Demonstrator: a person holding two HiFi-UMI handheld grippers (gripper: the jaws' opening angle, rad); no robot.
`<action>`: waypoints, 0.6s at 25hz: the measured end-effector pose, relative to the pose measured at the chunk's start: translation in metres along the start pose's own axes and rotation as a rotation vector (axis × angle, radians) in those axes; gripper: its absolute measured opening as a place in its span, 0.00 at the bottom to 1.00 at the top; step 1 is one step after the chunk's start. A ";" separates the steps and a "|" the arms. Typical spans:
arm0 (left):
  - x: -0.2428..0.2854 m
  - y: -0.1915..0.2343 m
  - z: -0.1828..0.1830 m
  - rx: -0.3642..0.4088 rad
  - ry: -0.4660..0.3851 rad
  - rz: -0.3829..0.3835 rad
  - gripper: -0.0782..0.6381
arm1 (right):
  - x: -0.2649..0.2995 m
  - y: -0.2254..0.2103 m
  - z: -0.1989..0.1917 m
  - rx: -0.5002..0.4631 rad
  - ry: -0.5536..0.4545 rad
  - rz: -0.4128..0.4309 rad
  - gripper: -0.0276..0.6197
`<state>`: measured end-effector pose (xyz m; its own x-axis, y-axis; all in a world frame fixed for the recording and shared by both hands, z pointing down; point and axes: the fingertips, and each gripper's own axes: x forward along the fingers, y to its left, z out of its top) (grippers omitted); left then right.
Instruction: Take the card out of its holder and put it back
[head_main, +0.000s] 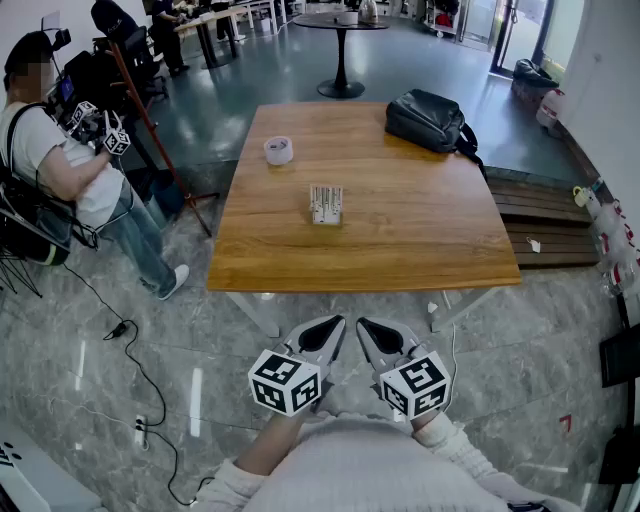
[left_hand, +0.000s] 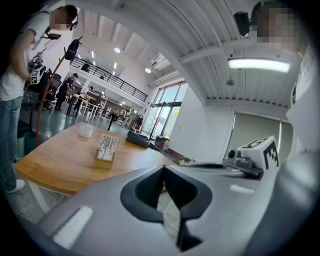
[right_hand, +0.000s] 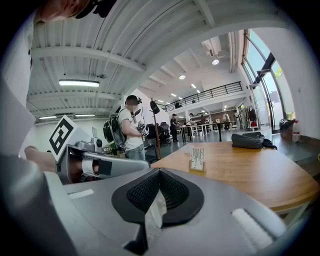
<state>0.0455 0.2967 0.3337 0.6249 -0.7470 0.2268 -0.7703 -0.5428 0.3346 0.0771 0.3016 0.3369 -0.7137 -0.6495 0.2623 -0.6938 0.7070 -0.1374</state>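
A white card stands upright in a small wooden holder (head_main: 326, 205) near the middle of the wooden table (head_main: 420, 240). The same card and holder (left_hand: 106, 149) show ahead and to the left in the left gripper view, and the holder (right_hand: 197, 159) shows ahead in the right gripper view. My left gripper (head_main: 333, 325) and right gripper (head_main: 362, 326) hang side by side over the floor, short of the table's near edge. Both are shut, tips together, with nothing between the jaws.
A roll of white tape (head_main: 278, 150) lies at the table's back left, a black bag (head_main: 430, 120) at its back right. A person (head_main: 70, 170) with gear stands left of the table beside a tripod. Cables (head_main: 140, 380) trail on the marble floor.
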 end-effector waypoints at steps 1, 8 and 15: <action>0.002 0.000 -0.001 -0.005 -0.001 0.006 0.12 | 0.000 -0.003 -0.001 -0.002 0.001 -0.001 0.04; 0.016 0.005 -0.019 -0.058 0.022 0.025 0.12 | 0.000 -0.023 -0.017 0.011 0.032 -0.017 0.04; 0.033 0.032 -0.009 -0.081 0.027 0.039 0.12 | 0.022 -0.041 -0.016 0.043 0.058 -0.027 0.04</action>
<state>0.0425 0.2576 0.3600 0.5989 -0.7558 0.2648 -0.7819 -0.4801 0.3977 0.0916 0.2629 0.3632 -0.6890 -0.6499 0.3207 -0.7169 0.6759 -0.1706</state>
